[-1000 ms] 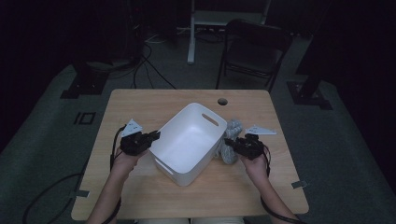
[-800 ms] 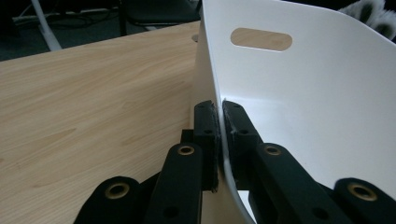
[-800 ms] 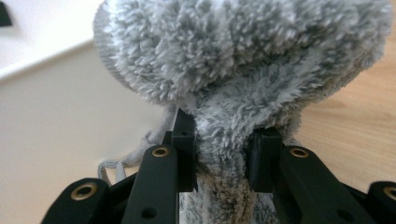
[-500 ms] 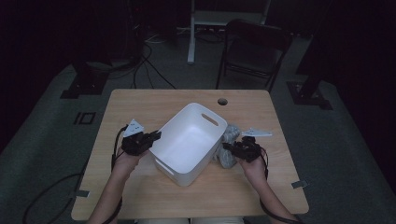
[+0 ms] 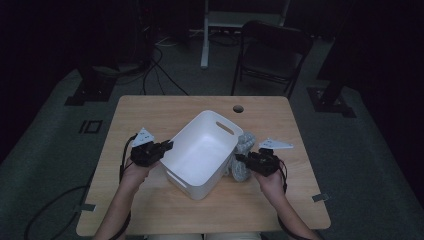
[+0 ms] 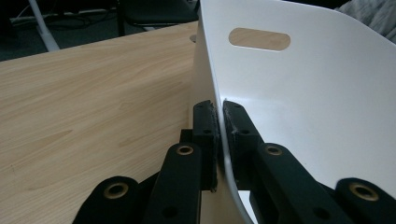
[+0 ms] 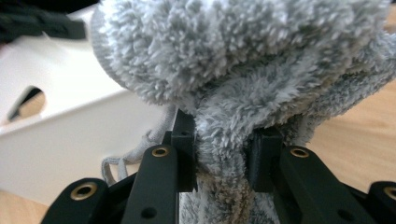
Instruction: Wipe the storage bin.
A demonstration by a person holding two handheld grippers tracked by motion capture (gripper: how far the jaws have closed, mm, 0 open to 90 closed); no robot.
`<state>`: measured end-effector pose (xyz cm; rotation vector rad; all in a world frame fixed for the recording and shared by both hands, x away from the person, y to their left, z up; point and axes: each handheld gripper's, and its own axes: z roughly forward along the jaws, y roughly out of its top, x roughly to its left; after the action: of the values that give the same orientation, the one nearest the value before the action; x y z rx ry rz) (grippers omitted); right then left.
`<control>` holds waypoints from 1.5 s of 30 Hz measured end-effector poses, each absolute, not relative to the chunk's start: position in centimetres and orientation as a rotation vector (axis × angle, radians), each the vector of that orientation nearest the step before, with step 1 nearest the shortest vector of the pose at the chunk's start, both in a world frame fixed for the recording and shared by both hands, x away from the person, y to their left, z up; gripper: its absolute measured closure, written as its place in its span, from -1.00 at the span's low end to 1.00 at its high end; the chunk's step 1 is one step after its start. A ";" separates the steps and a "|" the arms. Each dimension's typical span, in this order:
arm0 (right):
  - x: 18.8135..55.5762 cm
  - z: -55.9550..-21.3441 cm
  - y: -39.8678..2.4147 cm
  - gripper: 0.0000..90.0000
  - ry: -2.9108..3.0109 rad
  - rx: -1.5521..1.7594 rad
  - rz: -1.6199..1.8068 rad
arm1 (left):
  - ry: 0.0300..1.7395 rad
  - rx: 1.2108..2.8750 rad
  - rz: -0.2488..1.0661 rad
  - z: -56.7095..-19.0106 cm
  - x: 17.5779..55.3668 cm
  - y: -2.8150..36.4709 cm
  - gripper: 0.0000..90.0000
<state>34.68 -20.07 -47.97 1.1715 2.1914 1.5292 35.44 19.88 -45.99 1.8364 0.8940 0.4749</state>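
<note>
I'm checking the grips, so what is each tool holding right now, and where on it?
The left tool is clamped on the white bin's side wall at the rim. The right tool pinches a bunched fold of the grey fluffy cloth.

One white bin [image 5: 200, 150] stands on one wooden table [image 5: 150, 115]. One grey fluffy cloth [image 5: 242, 155] lies beside it. Two grippers are in use: a left gripper [image 5: 167, 145] and a right gripper [image 5: 240, 159]. Two hands hold them. One folding chair [image 5: 272, 52] stands behind the table.
</note>
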 end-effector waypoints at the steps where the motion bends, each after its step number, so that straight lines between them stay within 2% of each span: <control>1: 35.0 -48.7 -19.9 0.54 2.208 1.189 1.504 | 0.894 1.839 0.480 -46.0 35.4 19.8 0.88; 11: 36.9 -52.1 -19.6 0.54 2.272 1.330 1.373 | 0.900 1.831 0.486 -46.0 35.4 19.8 0.87; 16: 37.1 -52.5 -19.5 0.54 2.277 1.352 1.356 | 0.904 1.832 0.495 -46.0 35.4 19.7 0.87; 20: 36.4 -51.5 -19.2 0.54 2.294 1.326 1.366 | 0.900 1.835 0.496 -46.0 35.3 19.7 0.87; 25: 33.8 -47.7 -19.0 0.54 2.291 1.122 1.560 | 0.904 1.835 0.504 -46.0 35.3 19.5 0.87; 29: 33.1 -46.6 -19.0 0.53 2.267 1.099 1.604 | 0.890 1.843 0.501 -46.0 35.3 19.3 0.87; 45: 35.4 -50.9 -18.9 0.53 2.291 1.227 1.394 | 0.894 1.838 0.512 -46.0 35.3 18.9 0.86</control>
<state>35.44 -18.86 -50.93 1.2267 2.2908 1.3935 35.29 18.95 -45.99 1.8379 0.8937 0.5117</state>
